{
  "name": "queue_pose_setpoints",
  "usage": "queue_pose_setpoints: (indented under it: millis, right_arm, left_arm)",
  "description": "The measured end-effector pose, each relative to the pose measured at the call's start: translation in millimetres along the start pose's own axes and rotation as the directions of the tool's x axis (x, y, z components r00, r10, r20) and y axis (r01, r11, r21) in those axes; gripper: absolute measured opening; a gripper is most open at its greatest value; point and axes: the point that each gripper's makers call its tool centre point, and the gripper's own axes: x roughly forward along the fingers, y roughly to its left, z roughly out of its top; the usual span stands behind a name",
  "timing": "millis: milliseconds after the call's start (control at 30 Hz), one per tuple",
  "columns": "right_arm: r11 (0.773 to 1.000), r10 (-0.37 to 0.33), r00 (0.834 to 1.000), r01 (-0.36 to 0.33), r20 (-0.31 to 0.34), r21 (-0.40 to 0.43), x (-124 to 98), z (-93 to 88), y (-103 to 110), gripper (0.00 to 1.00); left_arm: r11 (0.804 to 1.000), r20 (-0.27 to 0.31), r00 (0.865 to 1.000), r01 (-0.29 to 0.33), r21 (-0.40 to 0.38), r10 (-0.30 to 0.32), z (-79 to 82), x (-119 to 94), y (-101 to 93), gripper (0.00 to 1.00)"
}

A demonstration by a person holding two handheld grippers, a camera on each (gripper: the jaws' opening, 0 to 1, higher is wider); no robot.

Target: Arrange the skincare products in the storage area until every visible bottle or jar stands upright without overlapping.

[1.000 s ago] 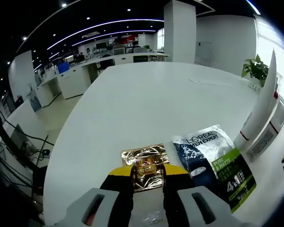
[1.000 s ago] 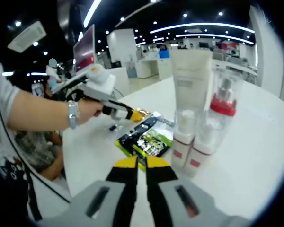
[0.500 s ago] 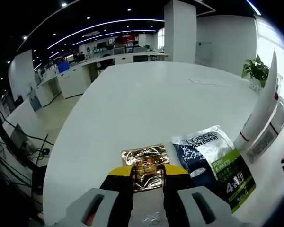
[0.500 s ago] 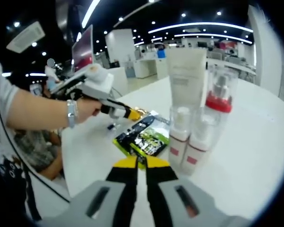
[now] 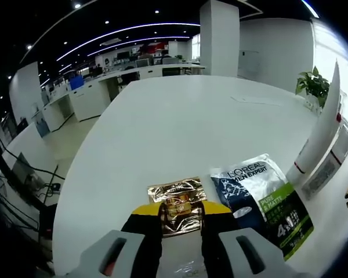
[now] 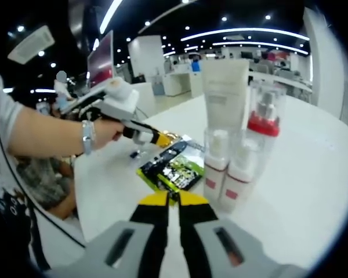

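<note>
Left gripper (image 5: 182, 211), jaws clamped on a gold sachet (image 5: 175, 197) lying flat on the white table (image 5: 180, 116). Right gripper (image 6: 173, 201), jaws together and empty, points toward a cluster of upright bottles (image 6: 225, 174), a tube (image 6: 223, 92) and a red-collared bottle (image 6: 262, 124). Beside the gold sachet lies a second sachet (image 5: 261, 200) reading "L'ORÉAL MEN EXPERT". Risk: dragging the gold sachet may slide it over its neighbour, creating overlap.
</note>
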Motion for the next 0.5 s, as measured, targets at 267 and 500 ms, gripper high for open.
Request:
queue_pose_setpoints:
  millis: [267,500]
  right_arm:
    - [1.0,0.004,1.0,-0.004,0.011,-0.001,-1.3,2.5,0.1,0.04]
    - [1.0,0.017,1.0,-0.018,0.023,0.019,-5.1,2.3,-0.5,0.06]
  left_arm:
    - [1.0,0.008,1.0,0.013,-0.011,-0.013,7.7,-3.3,0.2,0.28]
    - [1.0,0.056,0.998,0.026,0.004,-0.026,24.6,-19.2,-4.4,0.3]
